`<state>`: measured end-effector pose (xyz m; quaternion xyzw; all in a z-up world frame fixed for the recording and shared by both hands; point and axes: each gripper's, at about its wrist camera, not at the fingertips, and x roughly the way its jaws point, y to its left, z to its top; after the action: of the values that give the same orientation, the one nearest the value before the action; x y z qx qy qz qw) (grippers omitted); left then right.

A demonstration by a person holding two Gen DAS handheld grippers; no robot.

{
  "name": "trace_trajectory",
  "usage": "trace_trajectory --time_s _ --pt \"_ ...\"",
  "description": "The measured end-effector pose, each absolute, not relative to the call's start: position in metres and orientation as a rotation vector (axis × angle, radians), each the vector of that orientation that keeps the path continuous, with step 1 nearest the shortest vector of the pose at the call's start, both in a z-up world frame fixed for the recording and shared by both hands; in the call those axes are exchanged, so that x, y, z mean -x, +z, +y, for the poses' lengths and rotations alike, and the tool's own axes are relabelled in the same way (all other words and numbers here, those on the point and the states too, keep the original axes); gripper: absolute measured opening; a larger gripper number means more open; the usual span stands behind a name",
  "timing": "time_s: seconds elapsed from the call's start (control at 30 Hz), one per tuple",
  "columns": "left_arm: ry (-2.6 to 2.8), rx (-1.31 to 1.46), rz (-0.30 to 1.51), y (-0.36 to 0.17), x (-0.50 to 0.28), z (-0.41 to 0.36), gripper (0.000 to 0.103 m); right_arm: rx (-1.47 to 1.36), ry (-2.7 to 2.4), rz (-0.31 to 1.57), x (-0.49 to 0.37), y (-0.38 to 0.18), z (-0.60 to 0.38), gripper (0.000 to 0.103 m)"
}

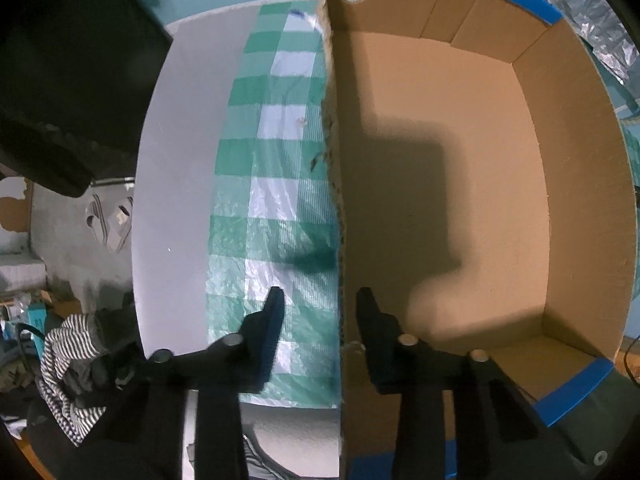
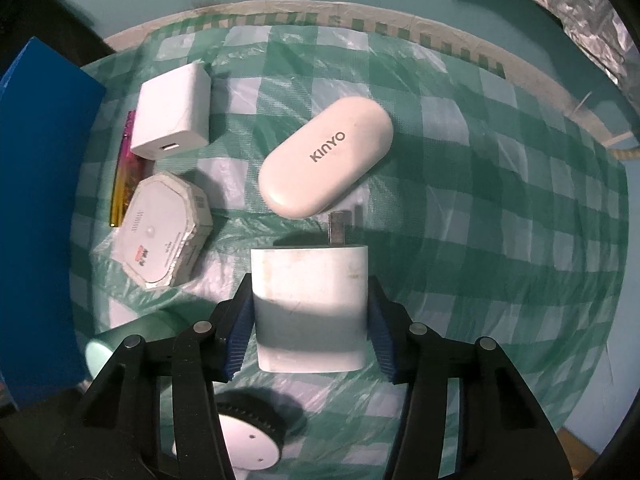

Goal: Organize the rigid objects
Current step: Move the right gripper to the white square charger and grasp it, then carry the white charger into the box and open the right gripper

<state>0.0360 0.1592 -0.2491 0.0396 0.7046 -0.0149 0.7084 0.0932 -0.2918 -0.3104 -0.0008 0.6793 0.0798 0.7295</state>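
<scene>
Right gripper (image 2: 310, 320) clamps a white charger (image 2: 310, 304); left gripper (image 1: 320, 312), spread, straddles the bare cardboard box (image 1: 580, 160) wall.

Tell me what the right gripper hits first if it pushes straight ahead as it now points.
Probably the white KINYO case: it lies just beyond the prongs of the white charger held in the right gripper, though depth is unclear.
</scene>
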Motion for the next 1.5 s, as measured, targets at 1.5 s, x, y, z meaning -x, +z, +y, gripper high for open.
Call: trace_trajectory --time_s 1.5 --pt "-0.161 -0.099 1.542 -0.264 -0.025 0.173 0.027 0.146 0.593 1.321 -0.149 -0.179 -0.068 0.052"
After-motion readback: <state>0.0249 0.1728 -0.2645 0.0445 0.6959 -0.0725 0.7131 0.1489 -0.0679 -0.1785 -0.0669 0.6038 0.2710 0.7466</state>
